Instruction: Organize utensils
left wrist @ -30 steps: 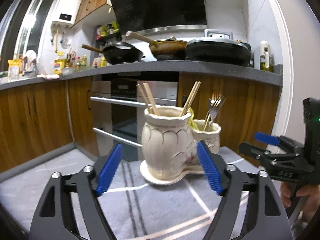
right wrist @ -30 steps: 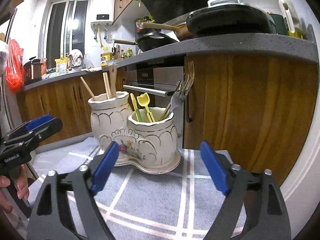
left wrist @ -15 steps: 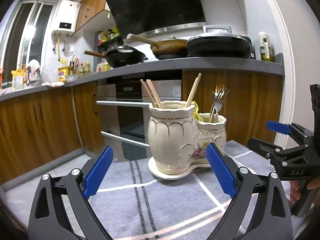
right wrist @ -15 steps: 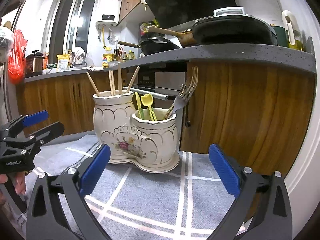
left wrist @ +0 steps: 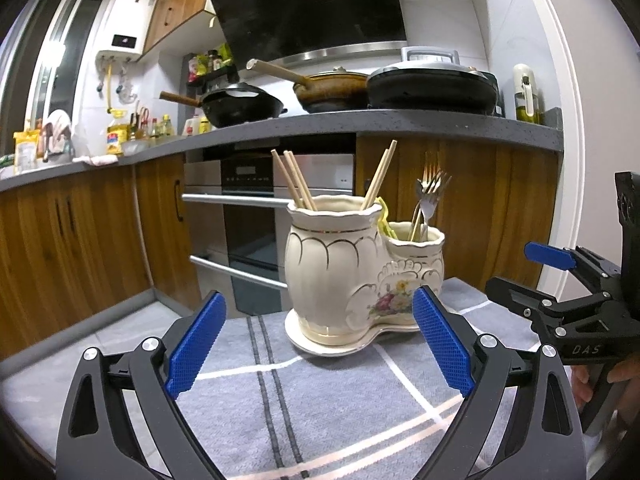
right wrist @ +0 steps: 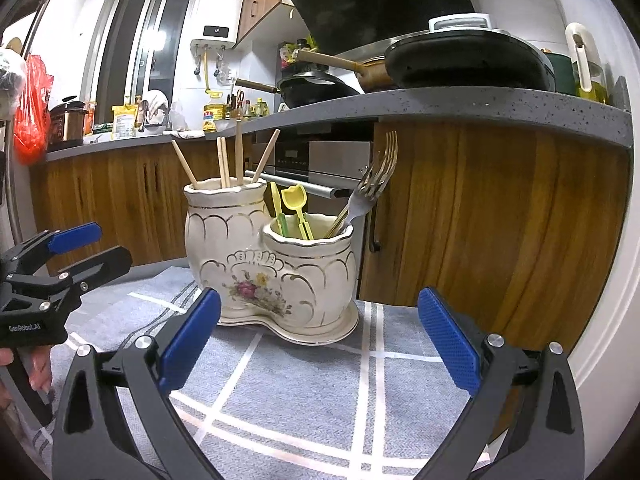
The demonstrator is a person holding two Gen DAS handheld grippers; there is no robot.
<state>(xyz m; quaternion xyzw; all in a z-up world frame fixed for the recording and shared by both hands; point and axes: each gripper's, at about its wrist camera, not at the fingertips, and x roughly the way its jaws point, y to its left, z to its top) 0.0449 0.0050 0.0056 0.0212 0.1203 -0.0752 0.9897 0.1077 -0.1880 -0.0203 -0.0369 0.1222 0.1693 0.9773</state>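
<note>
Nearest to you, your left tool stands spread wide, its blue pads well apart with nothing between them, hanging above the grey checked cloth short of the cream ceramic holder. Your right tool is just as wide, its pads touching nothing, and it too stops short of the holder, on the side of the lower pot. Each tool shows at the edge of the other's view, gripped by a hand, and both point at the holder from the near side. The holder sits on the cloth-covered bench, two joined pots on one shared saucer base. In its taller pot the wooden chopsticks stand fanned out, leaning on the rim. In the lower pot the forks lean outward away from the taller pot, and the yellow-green plastic utensils stand against the side nearest it. Beyond the holder are the wooden cabinets and a built-in oven, and above them the grey worktop carrying dark pans.
</note>
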